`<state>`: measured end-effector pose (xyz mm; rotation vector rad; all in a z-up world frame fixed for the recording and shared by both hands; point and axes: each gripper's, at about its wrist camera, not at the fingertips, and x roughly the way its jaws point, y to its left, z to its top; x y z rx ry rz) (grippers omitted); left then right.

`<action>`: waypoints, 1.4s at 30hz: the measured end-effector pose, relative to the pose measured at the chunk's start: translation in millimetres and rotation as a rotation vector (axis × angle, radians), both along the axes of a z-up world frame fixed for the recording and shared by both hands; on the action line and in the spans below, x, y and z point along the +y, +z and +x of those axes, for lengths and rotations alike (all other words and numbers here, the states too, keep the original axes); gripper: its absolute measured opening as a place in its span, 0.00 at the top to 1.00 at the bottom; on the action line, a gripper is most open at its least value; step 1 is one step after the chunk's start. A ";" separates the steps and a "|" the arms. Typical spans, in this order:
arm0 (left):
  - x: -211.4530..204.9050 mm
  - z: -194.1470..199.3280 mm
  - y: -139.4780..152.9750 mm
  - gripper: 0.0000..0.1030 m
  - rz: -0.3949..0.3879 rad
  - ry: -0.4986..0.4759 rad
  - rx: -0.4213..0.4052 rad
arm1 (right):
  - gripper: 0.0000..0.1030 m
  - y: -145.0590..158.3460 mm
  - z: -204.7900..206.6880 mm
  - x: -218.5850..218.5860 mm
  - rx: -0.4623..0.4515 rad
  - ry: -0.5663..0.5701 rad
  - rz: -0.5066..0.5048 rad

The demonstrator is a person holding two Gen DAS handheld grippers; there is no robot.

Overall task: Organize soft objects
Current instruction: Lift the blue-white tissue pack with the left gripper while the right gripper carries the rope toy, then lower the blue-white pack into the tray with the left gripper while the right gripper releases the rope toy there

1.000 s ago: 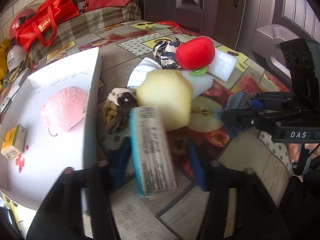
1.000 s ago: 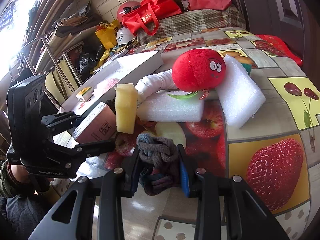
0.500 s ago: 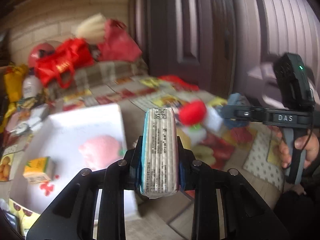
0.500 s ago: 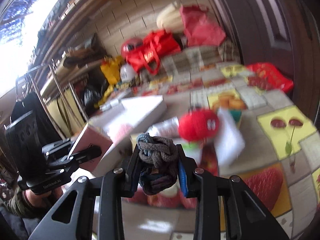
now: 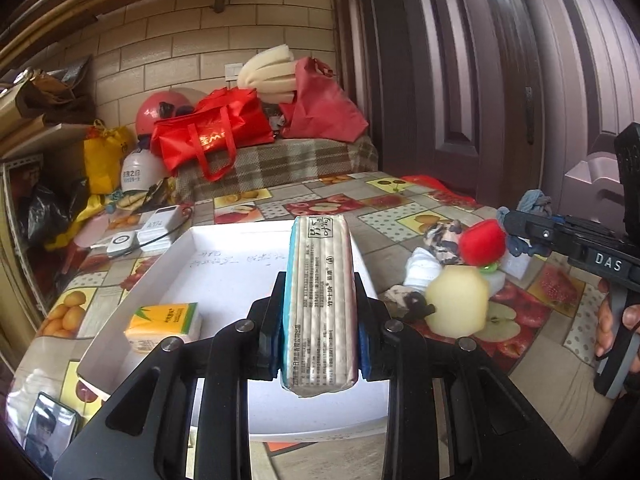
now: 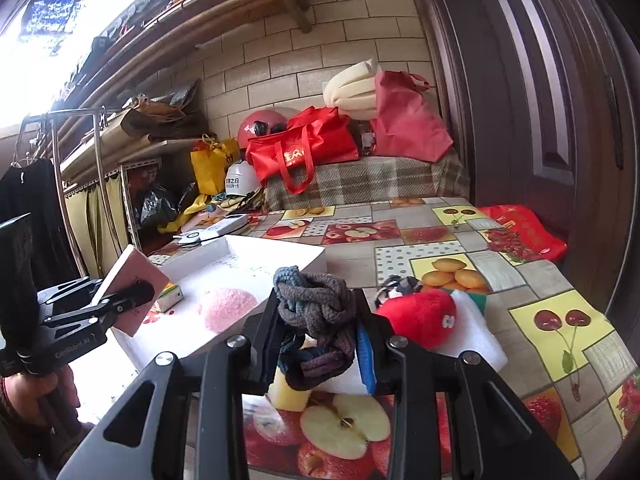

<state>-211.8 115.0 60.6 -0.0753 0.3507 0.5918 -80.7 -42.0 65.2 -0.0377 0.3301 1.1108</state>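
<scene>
My left gripper [image 5: 320, 340] is shut on a white tissue pack with blue sides [image 5: 320, 300], held upright above the near part of the white tray [image 5: 224, 276]. A yellow tissue pack [image 5: 164, 326] lies in the tray, and a pink fluffy puff [image 6: 228, 308] lies further in. My right gripper [image 6: 320, 344] is shut on a knotted grey-blue cloth rope [image 6: 316, 308], held above the pile right of the tray. In that pile are a red plush [image 6: 420, 316], a yellow sponge [image 5: 456, 306] and white foam [image 6: 476, 336]. The left gripper [image 6: 120, 292] also shows in the right wrist view.
A striped fabric piece [image 5: 444, 238] and a brown knotted toy [image 5: 408, 300] lie in the pile. A phone [image 5: 48, 428] lies at the table's near left corner, white chargers [image 5: 160, 222] behind the tray. Red bags [image 5: 212, 132] sit at the back, a dark door on the right.
The tissue pack was loose between the left jaws; now they clamp it and have lifted it toward the tray. The right gripper has risen with the knotted cloth off the table.
</scene>
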 end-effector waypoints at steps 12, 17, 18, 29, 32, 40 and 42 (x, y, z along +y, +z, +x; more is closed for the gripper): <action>48.8 -11.2 -8.8 0.74 -0.057 0.063 0.011 | 0.69 -7.4 -28.1 60.5 -0.027 0.125 -0.087; 70.3 -18.2 -9.9 0.74 -0.048 0.097 0.010 | 0.69 -13.6 -36.4 88.1 0.002 0.172 -0.119; 77.3 -21.4 -10.5 0.74 -0.074 0.105 -0.001 | 0.69 -14.7 -38.4 92.3 0.003 0.178 -0.125; 111.2 -24.7 -13.4 0.74 -0.107 0.180 0.013 | 0.69 -18.1 -63.7 134.0 -0.029 0.282 -0.174; 117.9 -18.8 -14.3 0.74 -0.106 0.187 0.029 | 0.69 -19.9 -65.9 149.0 -0.010 0.297 -0.193; 127.7 -16.3 -16.2 0.42 -0.119 0.259 0.047 | 0.63 -25.1 -58.2 168.5 0.050 0.276 -0.235; 125.2 -19.6 -15.2 0.02 -0.103 0.277 0.031 | 0.30 -24.3 -57.6 166.9 0.049 0.258 -0.231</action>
